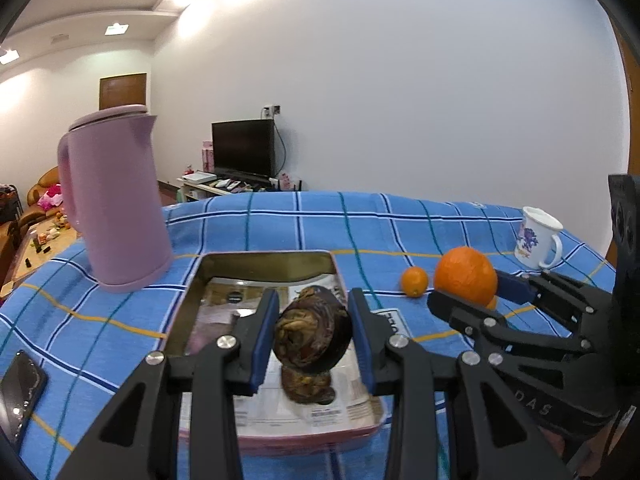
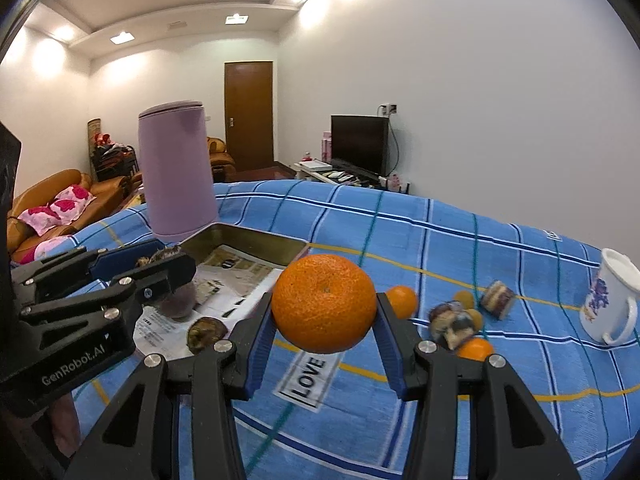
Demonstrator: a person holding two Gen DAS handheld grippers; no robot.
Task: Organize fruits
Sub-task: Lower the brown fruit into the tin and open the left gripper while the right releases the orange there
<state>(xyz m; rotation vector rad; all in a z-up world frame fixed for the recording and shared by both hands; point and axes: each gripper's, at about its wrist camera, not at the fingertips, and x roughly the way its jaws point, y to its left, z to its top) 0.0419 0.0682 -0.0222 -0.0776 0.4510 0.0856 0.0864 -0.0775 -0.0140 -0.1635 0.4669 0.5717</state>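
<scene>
My left gripper (image 1: 314, 334) is shut on a dark wrinkled passion fruit (image 1: 312, 334) and holds it above the pink tin tray (image 1: 180, 312), which is lined with printed paper. Another dark fruit (image 1: 308, 386) lies in the tray below it. My right gripper (image 2: 324, 312) is shut on a large orange (image 2: 324, 303) and holds it above the blue cloth, right of the tray (image 2: 248, 240). In the left wrist view the orange (image 1: 466, 274) and right gripper (image 1: 472, 294) show at the right. Small oranges (image 2: 402, 300) and several mottled fruits (image 2: 452, 322) lie on the cloth.
A tall pink kettle (image 1: 114, 200) stands behind the tray's left corner. A white flowered mug (image 2: 610, 300) stands at the far right. A dark phone (image 1: 18, 390) lies at the left table edge. A small orange (image 1: 415, 281) lies right of the tray.
</scene>
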